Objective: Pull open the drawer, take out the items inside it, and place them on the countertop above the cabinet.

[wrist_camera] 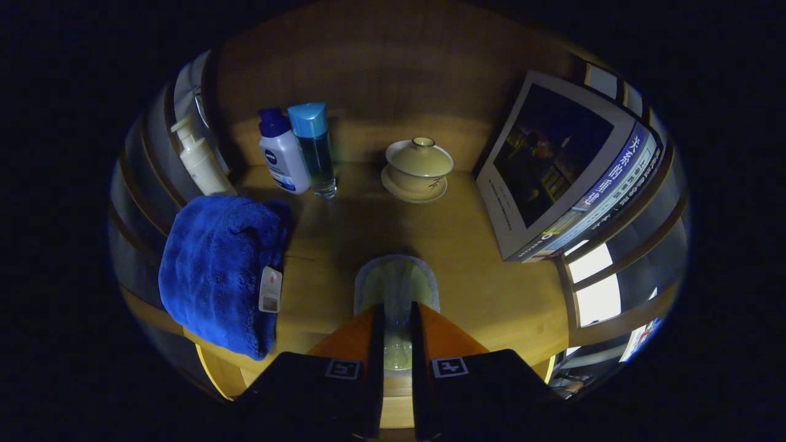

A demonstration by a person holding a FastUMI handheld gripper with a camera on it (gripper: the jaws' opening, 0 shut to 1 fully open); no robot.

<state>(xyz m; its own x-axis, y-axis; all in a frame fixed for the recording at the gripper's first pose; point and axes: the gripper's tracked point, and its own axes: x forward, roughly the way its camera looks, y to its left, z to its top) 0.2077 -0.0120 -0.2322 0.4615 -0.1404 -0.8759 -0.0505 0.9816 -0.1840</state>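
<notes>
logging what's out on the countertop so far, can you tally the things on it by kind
Bottles: 3 (cream pump bottle, white bottle with dark blue cap, clear bottle with light blue cap)
Lidded cup on saucer: 1 (pale yellow ceramic)
Towel: 1 (blue plush)
Book: 1 (white-bordered)
Pale green glass cup: 1, pinched in the hand-held gripper
Total: 7

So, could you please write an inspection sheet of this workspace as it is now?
Surface: wooden countertop, dimly lit.
Job's things: pale glass cup between the fingers, over the countertop.
Clutter: blue towel over the near edge; pump bottle, white bottle and clear blue-capped bottle at the back; lidded tea bowl on a saucer; book leaning upright.
Gripper: gripper shut on the glass cup.
Cables: nothing seen.
Surroundings: wooden back panel; bright windows beyond the book.
</notes>
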